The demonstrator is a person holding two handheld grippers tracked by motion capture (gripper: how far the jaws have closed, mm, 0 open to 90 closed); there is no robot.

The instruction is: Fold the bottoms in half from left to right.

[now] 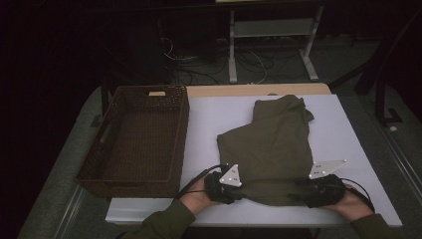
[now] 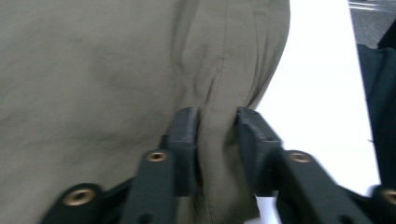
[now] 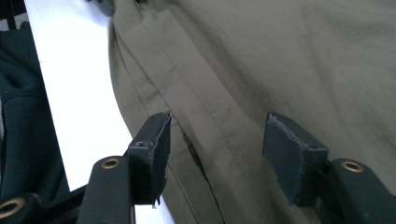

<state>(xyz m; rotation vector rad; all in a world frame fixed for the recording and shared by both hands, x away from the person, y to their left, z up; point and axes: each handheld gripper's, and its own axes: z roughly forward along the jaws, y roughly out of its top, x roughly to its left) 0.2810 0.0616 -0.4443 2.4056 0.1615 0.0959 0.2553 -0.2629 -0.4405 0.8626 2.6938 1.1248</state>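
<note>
An olive-green garment (image 1: pixel 273 139) lies folded on the white table (image 1: pixel 204 119), with its near edge at the front. My left gripper (image 1: pixel 238 191) is at the garment's near left corner. In the left gripper view, a bunched fold of the cloth (image 2: pixel 93 70) stands between the jaws of this gripper (image 2: pixel 217 135), and both pads press on it. My right gripper (image 1: pixel 298 191) is at the near right corner. Its jaws (image 3: pixel 217 140) stand apart over a stitched seam of the cloth (image 3: pixel 280 56), gripping nothing.
A dark brown wicker basket (image 1: pixel 181 134), long and with nothing in it, fills the table's left side. Behind the table are a white desk frame (image 1: pixel 233 50) and cables on the floor. Bare white table borders the garment on both sides.
</note>
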